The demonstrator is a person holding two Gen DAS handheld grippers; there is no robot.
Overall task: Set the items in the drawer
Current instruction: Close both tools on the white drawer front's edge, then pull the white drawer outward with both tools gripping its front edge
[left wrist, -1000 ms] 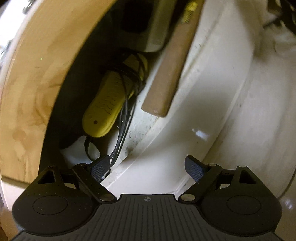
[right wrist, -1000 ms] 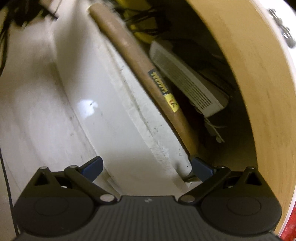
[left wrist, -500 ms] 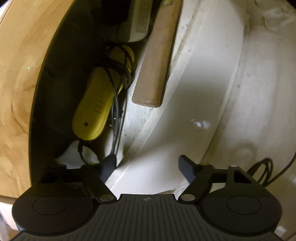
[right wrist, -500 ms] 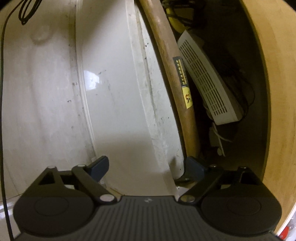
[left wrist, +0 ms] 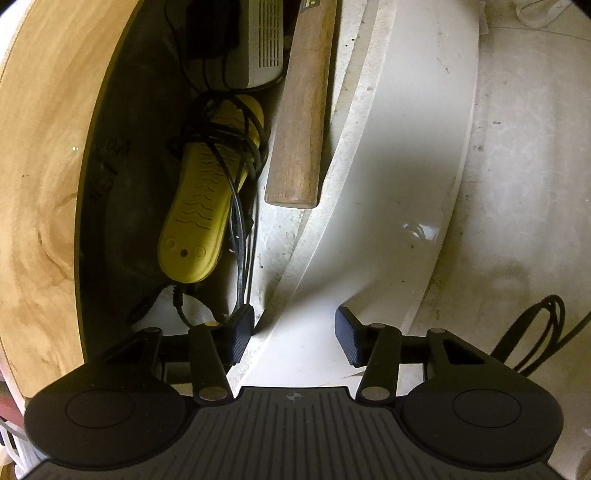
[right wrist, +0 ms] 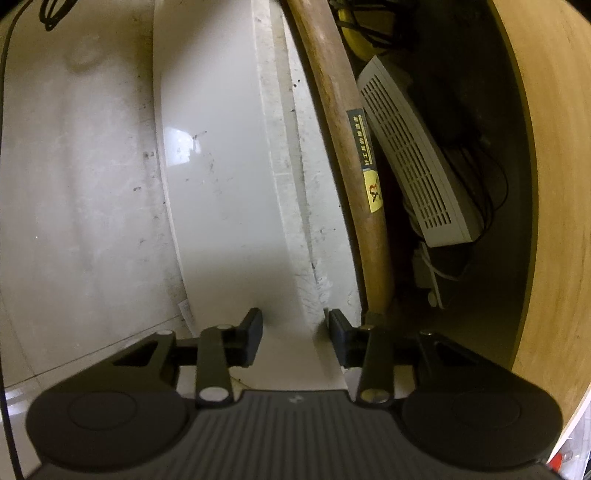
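Observation:
The drawer stands open under a wooden top; its white front panel (left wrist: 388, 184) (right wrist: 221, 184) runs between the fingers of both grippers. My left gripper (left wrist: 294, 334) has its pads against the panel's inner and outer faces near one end. At the other end my right gripper (right wrist: 293, 332) is shut on the panel's upper edge. Inside the drawer lie a wooden hammer handle (left wrist: 299, 129) (right wrist: 373, 240), a yellow shoe dryer (left wrist: 199, 206) wrapped in black cable, and a white vented box (left wrist: 262, 48) (right wrist: 417, 166).
The wooden top (left wrist: 40, 166) (right wrist: 554, 184) overhangs the drawer's back part and keeps it dark. A black cable (left wrist: 535, 332) (right wrist: 48, 14) lies on the pale floor (left wrist: 517, 184) in front of the drawer. White cord and plugs (right wrist: 432, 277) sit in the drawer's corner.
Both grippers have narrowed from wide open onto the drawer's front panel. Both views have swung to look more squarely down along the panel, showing more of the drawer's contents.

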